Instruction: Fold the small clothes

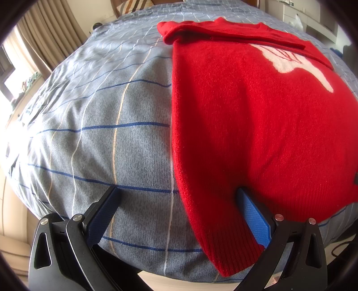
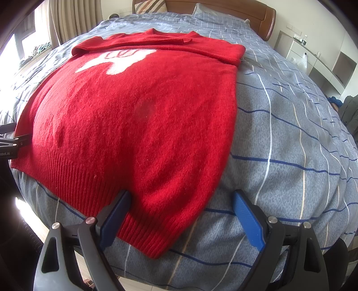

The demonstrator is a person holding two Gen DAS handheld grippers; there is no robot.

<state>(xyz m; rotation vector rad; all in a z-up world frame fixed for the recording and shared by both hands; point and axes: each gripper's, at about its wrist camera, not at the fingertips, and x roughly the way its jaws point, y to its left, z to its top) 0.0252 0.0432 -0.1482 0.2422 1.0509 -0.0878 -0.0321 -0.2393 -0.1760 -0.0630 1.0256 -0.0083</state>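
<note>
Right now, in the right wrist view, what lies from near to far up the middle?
Right gripper → sweater's ribbed hem → white design → folded sleeves → blue checked bedding → wooden headboard.

Sweater flat on bed

Both claws look the same build: the left claw and right claw have chunky black arms with teardrop cutouts, round silver screws at the pivots, and textured blue pads inside. There's partial white lettering on the left claw's side.
</note>
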